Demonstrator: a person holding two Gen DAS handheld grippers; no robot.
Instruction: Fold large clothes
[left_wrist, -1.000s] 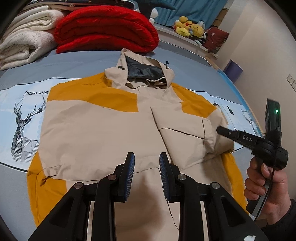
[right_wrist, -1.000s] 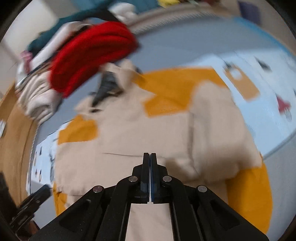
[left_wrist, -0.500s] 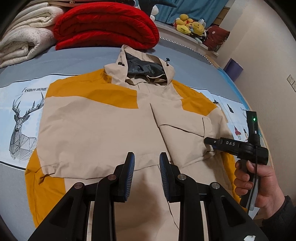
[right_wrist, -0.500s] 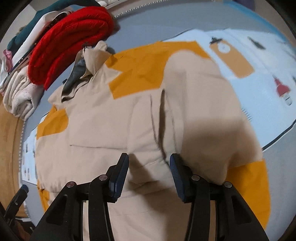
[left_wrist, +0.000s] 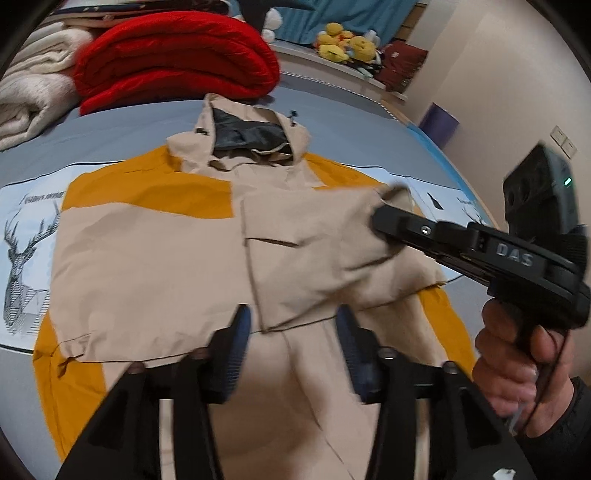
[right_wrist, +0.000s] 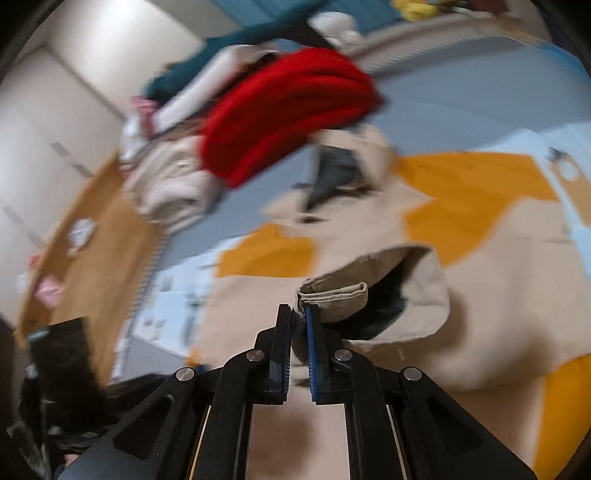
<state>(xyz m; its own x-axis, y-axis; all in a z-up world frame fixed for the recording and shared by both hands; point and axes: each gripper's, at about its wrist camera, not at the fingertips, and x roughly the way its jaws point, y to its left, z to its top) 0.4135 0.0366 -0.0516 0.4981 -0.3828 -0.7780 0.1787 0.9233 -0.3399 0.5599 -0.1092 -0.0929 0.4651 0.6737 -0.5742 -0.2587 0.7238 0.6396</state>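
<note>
A beige and orange hooded jacket (left_wrist: 155, 254) lies flat on the bed, hood toward the far side. Its right sleeve (left_wrist: 325, 251) is folded across the chest. My right gripper (right_wrist: 298, 314) is shut on the sleeve cuff (right_wrist: 332, 291) and holds it lifted above the jacket body; it also shows in the left wrist view (left_wrist: 380, 221) at the raised cuff. My left gripper (left_wrist: 291, 332) is open and empty, hovering over the jacket's lower middle. The right wrist view is blurred.
A folded red blanket (left_wrist: 177, 55) and cream blankets (left_wrist: 33, 96) are stacked at the far side of the bed. A deer-print sheet (left_wrist: 26, 236) lies under the jacket. Plush toys (left_wrist: 340, 40) sit on a ledge; the wall (left_wrist: 517, 74) is on the right.
My right gripper has closed on the sleeve cuff and lifted it up and leftward over the jacket. My left gripper has opened wider.
</note>
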